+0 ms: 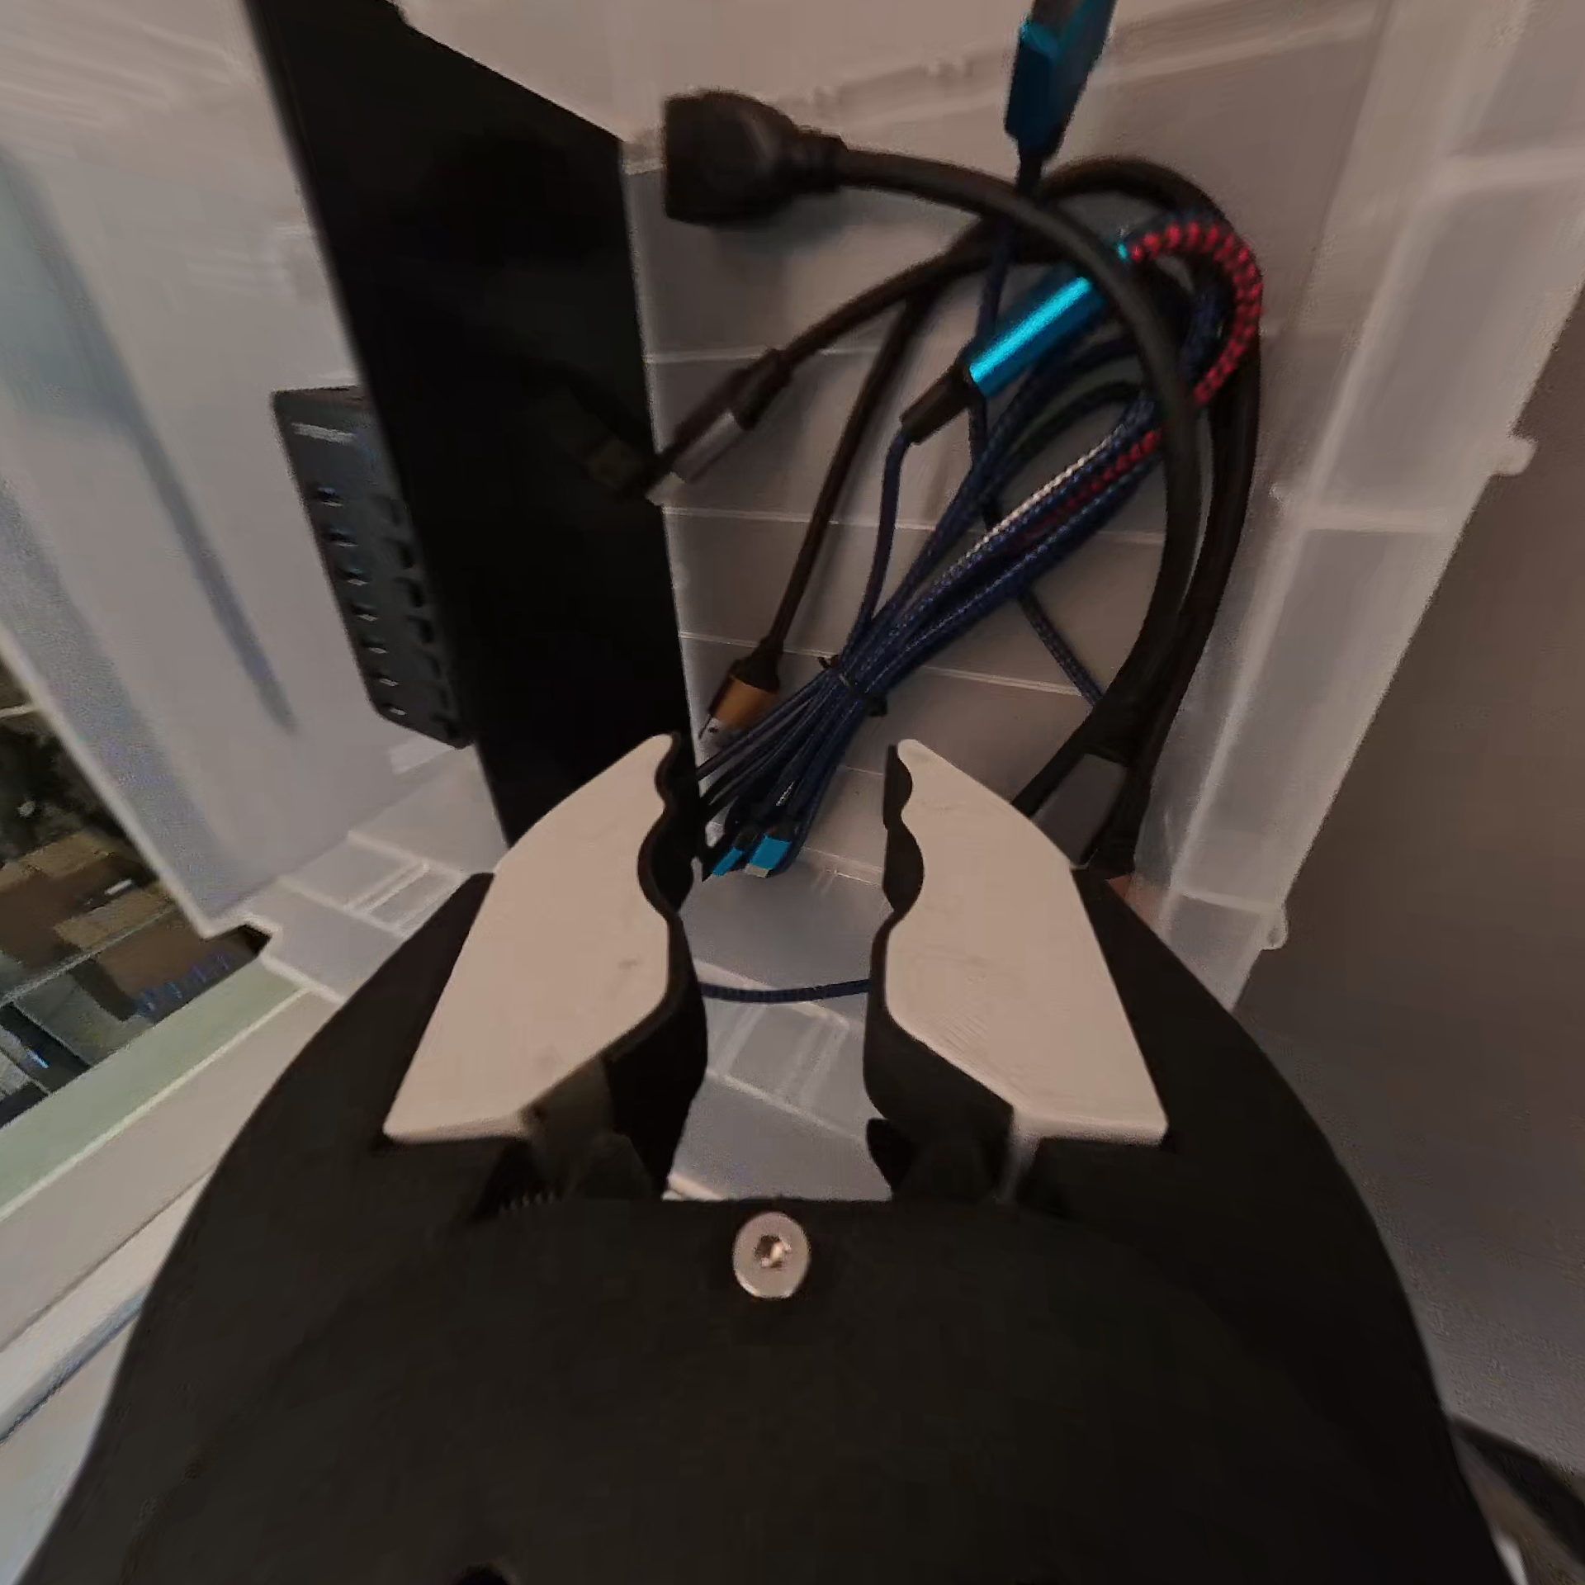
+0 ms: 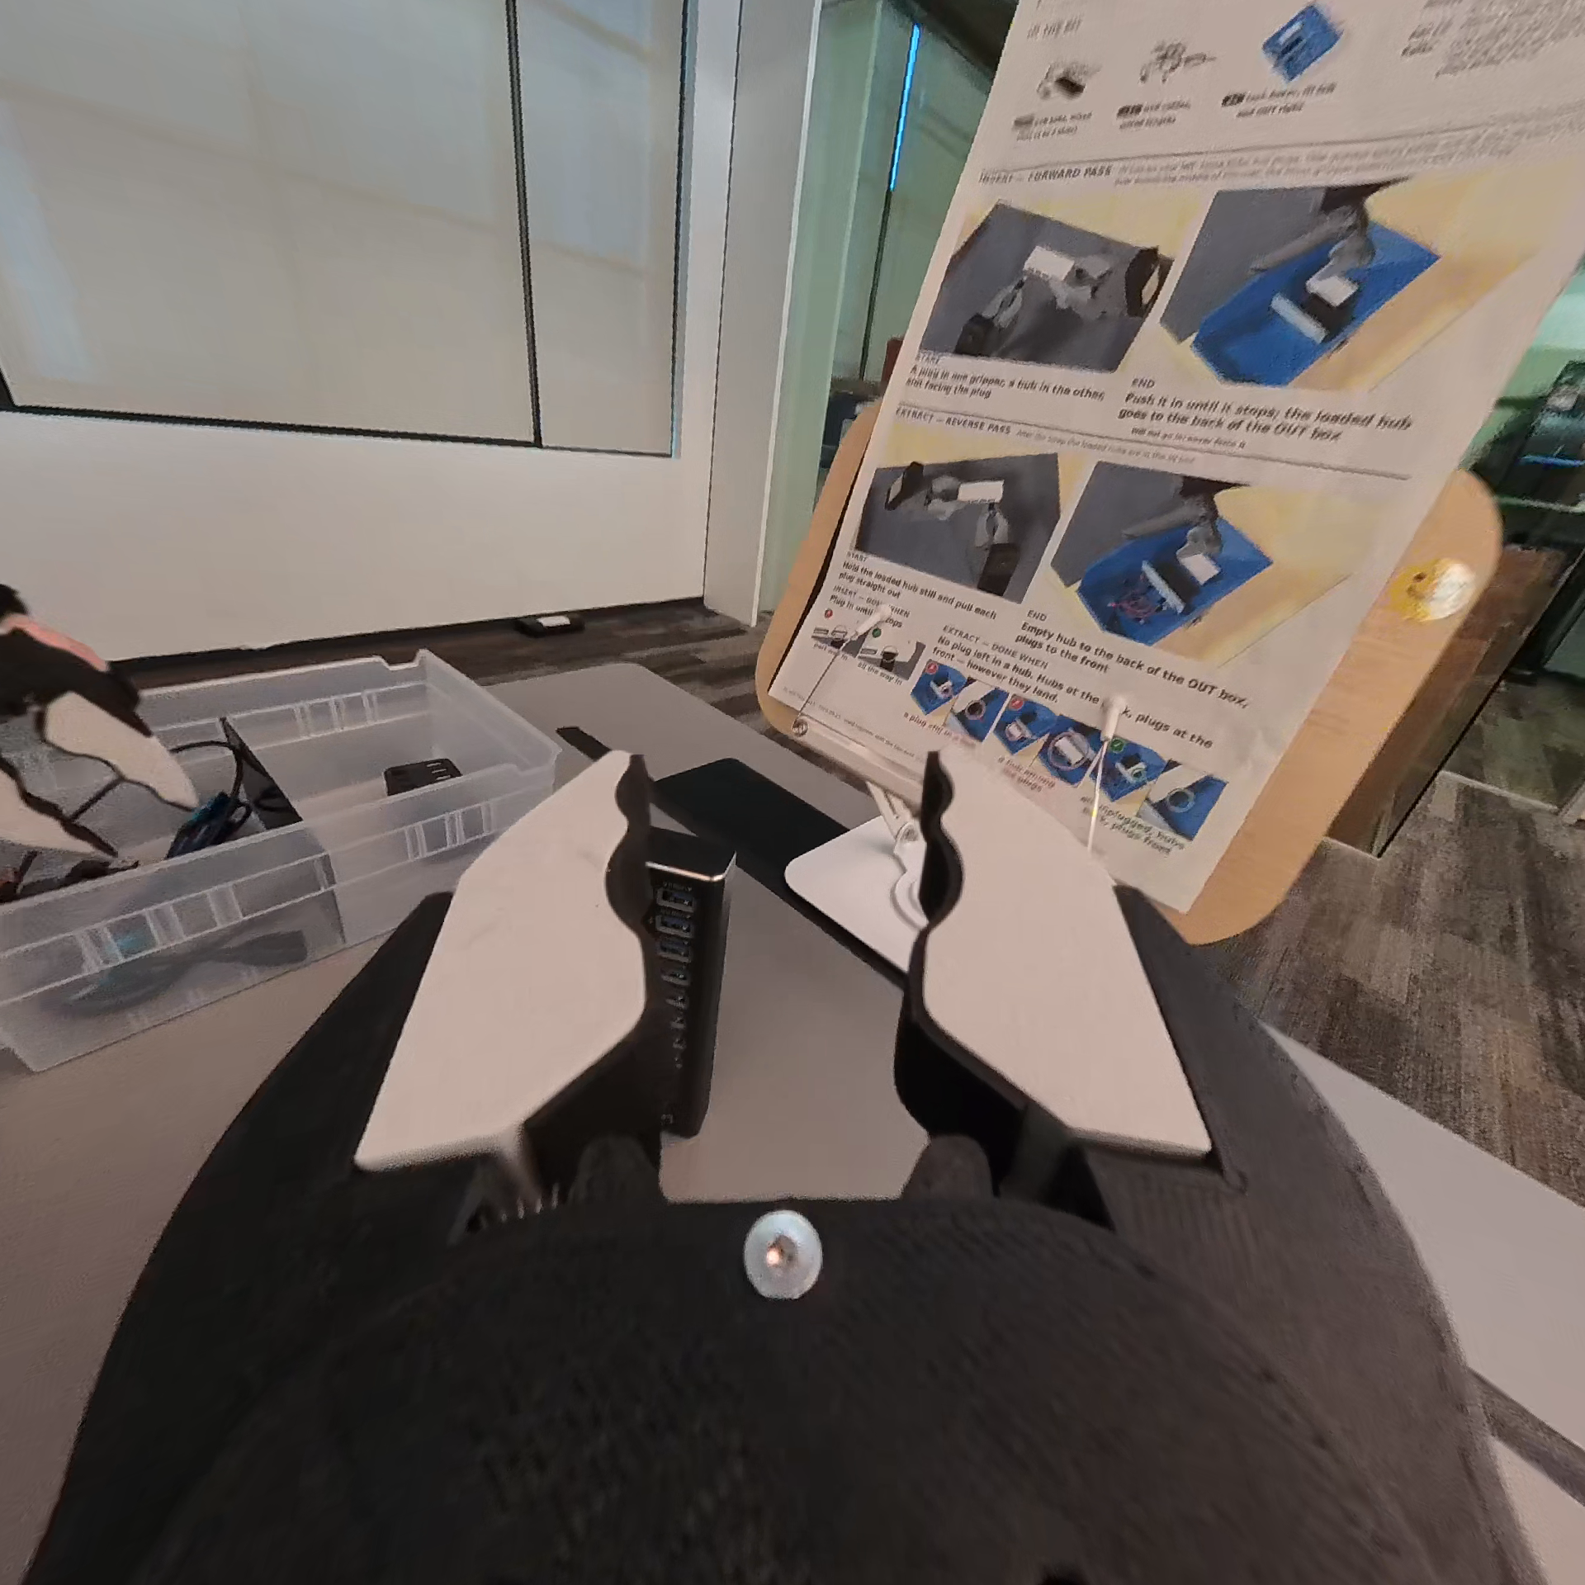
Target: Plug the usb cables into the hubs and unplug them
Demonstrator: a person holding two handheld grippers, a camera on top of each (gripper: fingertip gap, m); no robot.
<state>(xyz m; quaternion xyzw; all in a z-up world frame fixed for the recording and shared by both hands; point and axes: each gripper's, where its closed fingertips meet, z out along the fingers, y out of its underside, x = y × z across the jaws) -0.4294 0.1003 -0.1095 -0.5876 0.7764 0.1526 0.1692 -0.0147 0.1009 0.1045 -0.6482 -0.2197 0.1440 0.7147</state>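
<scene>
The left hand-held gripper [image 1: 785,755] hangs over a clear plastic bin [image 1: 1389,600], its white fingers [image 1: 566,943] spread apart with nothing between them. Just beyond the tips lies a tangle of usb cables [image 1: 986,549]: blue braided ones tied in a bundle, a red-and-black braided one curving at the far right, and thick black ones looping around them. A black divider [image 1: 515,429] stands to the left of the cables, and on its far side, in the next compartment, sits a black hub [image 1: 369,557] with a row of ports.

The right hand-held gripper [image 2: 780,789] is over the grey table [image 2: 789,1029], spread wide. A dark hub [image 2: 690,969] rests against the inner face of its left finger, ports facing the gap; the right finger stays clear of it. To the left, the bin and the other gripper show. On the far right an instruction sheet [image 2: 1158,429] leans on a wooden stand [image 2: 1372,729].
</scene>
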